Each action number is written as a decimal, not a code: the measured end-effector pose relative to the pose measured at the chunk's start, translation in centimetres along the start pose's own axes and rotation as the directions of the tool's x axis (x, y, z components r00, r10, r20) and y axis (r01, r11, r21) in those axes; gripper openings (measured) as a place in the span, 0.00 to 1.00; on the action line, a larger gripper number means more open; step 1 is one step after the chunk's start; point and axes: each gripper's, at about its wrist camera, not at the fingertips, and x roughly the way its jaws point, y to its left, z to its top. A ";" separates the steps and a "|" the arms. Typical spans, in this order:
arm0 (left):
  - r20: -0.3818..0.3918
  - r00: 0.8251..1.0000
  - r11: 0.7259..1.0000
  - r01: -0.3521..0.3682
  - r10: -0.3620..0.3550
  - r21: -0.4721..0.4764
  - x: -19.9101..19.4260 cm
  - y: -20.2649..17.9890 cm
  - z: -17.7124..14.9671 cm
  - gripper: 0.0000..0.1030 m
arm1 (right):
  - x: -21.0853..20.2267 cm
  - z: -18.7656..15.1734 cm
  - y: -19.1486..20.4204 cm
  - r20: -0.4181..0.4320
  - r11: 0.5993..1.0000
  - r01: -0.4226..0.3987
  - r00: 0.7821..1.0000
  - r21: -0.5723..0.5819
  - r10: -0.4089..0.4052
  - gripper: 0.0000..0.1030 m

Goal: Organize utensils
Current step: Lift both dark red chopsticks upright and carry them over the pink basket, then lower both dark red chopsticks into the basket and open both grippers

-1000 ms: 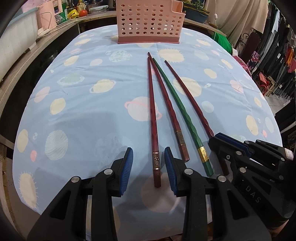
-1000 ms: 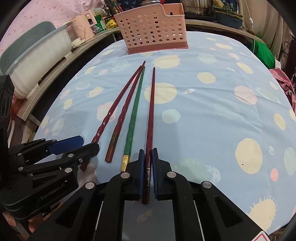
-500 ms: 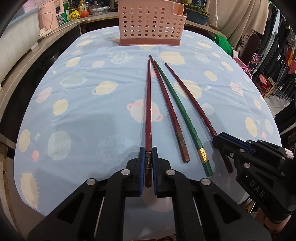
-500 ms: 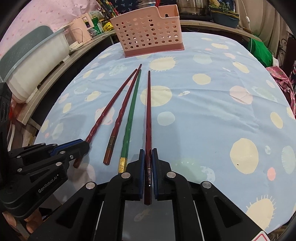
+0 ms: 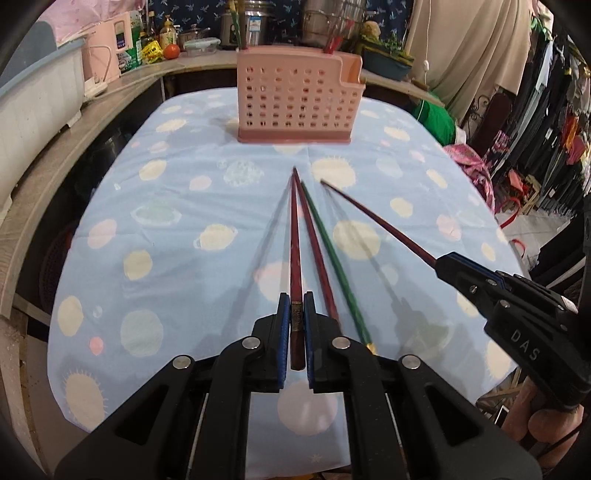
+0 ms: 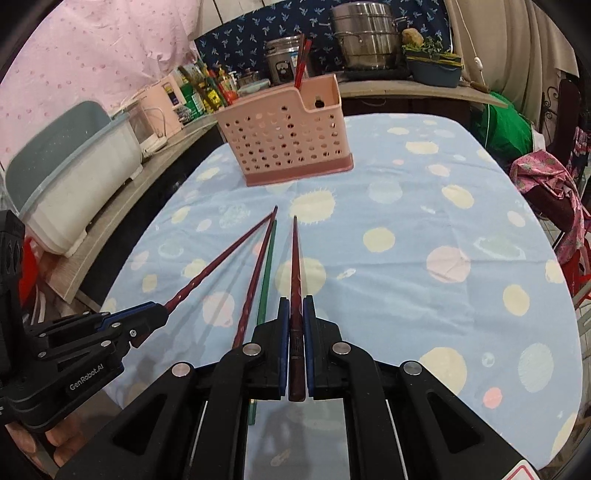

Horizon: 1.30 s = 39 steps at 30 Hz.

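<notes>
Between the left pads: left gripper clenched on a dark red chopstick, blue pads pressing both sides near its banded butt end; shaft running straight ahead, tip lifted off the cloth and aimed at the caddy.
Between the right pads: right gripper clamped the same way on a second dark red chopstick, tip raised and pointing toward the caddy.
Left gripper from the right camera: low at the left edge, its chopstick slanting up and rightward from the pads.
Right gripper from the left camera: at the right edge, its chopstick slanting up and leftward.
Still on the cloth: a twisted red chopstick and a green chopstick lying side by side between the two held ones, tips near each other, butts toward the cameras.
Caddy: pink perforated utensil holder upright at the far end of the table, well apart from all four tips.
Table: blue tablecloth printed with pale planets and suns.
Beyond the table: a counter crowded with bottles and steel pots; a white tub at the left.
</notes>
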 end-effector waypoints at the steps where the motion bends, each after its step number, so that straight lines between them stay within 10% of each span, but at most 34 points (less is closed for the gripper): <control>1: 0.016 1.000 1.000 -0.002 0.002 0.001 -0.5 0.0 0.6 0.07 | -0.5 0.8 -0.1 0.023 1.000 0.001 1.000 0.000 -0.001 0.07; 23: 0.281 0.960 0.999 -0.021 0.010 0.034 -5.8 -0.3 17.6 0.07 | -3.0 16.0 -0.2 0.316 0.999 -0.038 0.948 -0.015 0.041 0.06; 39: 0.504 0.864 0.999 -0.032 0.021 0.013 -10.4 -0.8 28.2 0.07 | -4.1 26.2 1.0 0.482 0.997 -0.082 0.873 -0.007 0.076 0.06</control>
